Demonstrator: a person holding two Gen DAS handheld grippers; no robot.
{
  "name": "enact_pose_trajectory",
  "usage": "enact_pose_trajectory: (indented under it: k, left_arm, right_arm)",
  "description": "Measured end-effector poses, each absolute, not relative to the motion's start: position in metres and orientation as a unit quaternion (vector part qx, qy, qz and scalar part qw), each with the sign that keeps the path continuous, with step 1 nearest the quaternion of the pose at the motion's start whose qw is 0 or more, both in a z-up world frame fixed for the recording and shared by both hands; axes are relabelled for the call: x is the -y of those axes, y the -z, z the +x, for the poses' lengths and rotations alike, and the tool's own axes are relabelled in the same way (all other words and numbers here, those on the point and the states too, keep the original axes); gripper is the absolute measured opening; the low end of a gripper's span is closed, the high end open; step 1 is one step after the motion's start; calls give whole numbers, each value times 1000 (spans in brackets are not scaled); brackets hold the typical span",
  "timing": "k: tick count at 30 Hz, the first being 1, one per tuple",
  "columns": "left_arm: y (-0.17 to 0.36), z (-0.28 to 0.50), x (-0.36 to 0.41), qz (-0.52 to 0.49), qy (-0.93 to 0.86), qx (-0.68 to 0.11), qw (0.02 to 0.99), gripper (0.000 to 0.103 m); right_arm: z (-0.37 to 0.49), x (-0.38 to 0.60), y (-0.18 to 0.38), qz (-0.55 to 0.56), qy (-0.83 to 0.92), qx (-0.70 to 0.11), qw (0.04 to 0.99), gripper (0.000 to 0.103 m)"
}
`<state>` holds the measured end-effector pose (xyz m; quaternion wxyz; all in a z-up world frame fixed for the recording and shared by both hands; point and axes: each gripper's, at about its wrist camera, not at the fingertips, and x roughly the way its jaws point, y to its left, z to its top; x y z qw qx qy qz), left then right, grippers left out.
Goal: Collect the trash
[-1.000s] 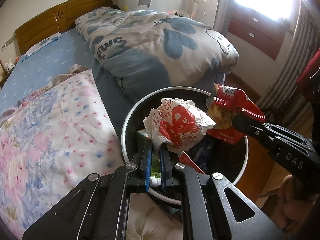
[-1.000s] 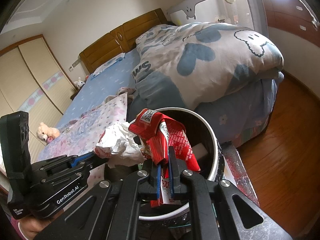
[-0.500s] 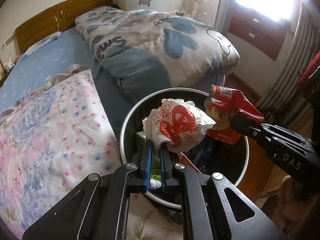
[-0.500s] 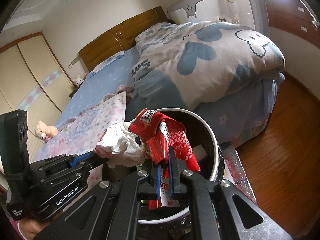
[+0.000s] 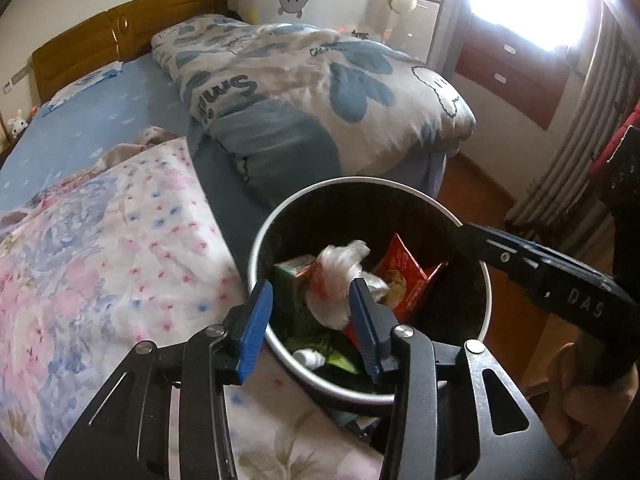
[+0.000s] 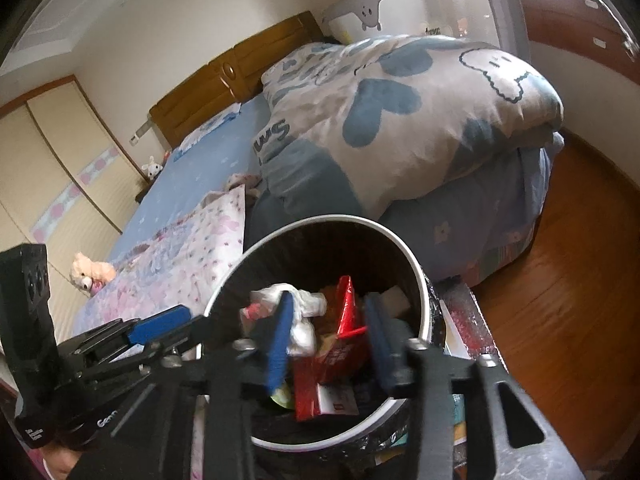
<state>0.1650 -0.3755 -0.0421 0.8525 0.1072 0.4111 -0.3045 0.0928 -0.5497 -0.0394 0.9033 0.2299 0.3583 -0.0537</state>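
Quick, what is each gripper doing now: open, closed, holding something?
Left gripper: jaws opening, empty; the white wrapper lies in the bin.
Right gripper: jaws opening, empty; the red snack bag lies in the bin.

Crumpled white bag (image 5: 340, 280) and torn red wrapper (image 5: 404, 276) lie inside the white-rimmed black bin (image 5: 486, 280).

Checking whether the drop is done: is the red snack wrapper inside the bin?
Yes, the red wrapper lies inside the bin, among the other trash.
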Motion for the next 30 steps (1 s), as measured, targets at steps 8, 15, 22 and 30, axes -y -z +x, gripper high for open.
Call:
enact_pose_trajectory:
  k: [8,15,22,30]
  left_arm:
    - [36,141,323,57,281,-398,871,54]
    - [25,107,258,3,241,-371,897,77]
    - [10,69,205,6,186,-324,928,87]
    - [-32,22,167,21,97,-201,974,103]
  right_arm:
    - [71,530,26,225,60,-336,913,75]
    - [48,489,12,205,49,-313,926,93]
    - [27,440,9,172,40,-291,940,97]
    - [-4,393,-49,83,39,-181,979,103]
